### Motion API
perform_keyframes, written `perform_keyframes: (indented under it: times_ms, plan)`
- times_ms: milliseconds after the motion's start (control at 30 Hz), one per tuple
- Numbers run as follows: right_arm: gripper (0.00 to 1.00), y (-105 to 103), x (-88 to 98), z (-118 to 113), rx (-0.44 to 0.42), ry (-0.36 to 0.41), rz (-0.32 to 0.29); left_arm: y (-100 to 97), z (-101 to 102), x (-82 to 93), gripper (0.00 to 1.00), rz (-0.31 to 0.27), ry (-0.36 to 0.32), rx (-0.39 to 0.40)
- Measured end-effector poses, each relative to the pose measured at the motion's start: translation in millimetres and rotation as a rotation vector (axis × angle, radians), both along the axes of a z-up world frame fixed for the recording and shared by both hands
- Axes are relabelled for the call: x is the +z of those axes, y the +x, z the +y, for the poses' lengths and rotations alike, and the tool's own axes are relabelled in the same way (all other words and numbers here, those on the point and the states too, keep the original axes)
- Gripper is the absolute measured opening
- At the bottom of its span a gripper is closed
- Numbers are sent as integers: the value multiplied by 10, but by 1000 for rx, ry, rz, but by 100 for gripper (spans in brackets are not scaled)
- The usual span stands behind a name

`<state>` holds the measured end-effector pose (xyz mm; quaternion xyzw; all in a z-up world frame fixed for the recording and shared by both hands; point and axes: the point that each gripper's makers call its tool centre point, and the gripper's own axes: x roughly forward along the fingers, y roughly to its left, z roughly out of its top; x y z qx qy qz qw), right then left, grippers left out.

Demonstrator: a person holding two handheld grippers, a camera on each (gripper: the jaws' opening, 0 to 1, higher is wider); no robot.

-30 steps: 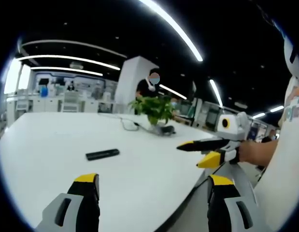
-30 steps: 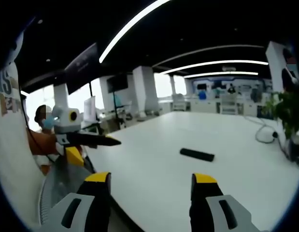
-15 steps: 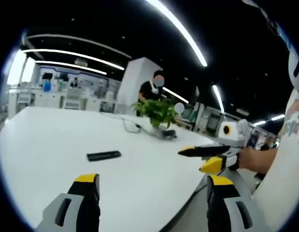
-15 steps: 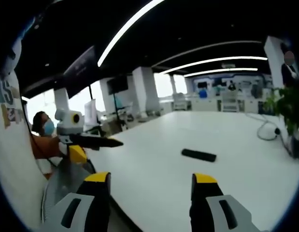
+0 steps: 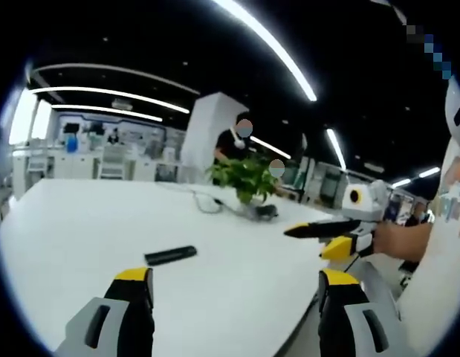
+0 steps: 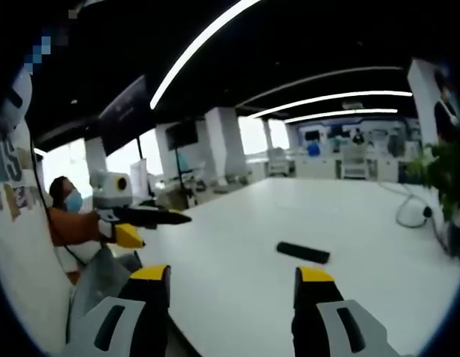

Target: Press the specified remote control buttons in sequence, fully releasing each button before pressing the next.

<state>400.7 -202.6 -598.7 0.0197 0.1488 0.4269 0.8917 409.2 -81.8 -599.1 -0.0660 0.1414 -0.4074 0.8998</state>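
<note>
A black remote control (image 5: 170,255) lies flat on the white table (image 5: 81,223); in the right gripper view the remote (image 6: 303,253) sits ahead and slightly right. My left gripper (image 5: 233,282) is open, held in the air short of the remote, nothing between its yellow-tipped fingers. My right gripper (image 6: 233,281) is open too, also short of the remote. The right gripper (image 5: 326,234) shows from the side at the right of the left gripper view, held by a hand. The left gripper (image 6: 144,223) shows at the left of the right gripper view.
A potted green plant (image 5: 244,175) stands at the far end of the table with a cable (image 5: 207,201) and a small dark device (image 5: 263,213) beside it. A person (image 5: 233,141) stands behind the plant. A seated person (image 6: 66,216) is off the table's edge.
Both views have shifted a little as the hands moved; the remote now sits slightly lower and more to the right in the left gripper view. Both grippers stay open.
</note>
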Motion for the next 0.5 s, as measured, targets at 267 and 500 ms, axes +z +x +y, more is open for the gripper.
perform_keyframes:
  times_ms: [267,500]
  plan:
    - [66,161,119,-31,4,-27,-29,142,-29,99,94,-24,6,-22]
    - [66,323,186,-55,2,-42,-52,290,9,159,94,-41,13,-25]
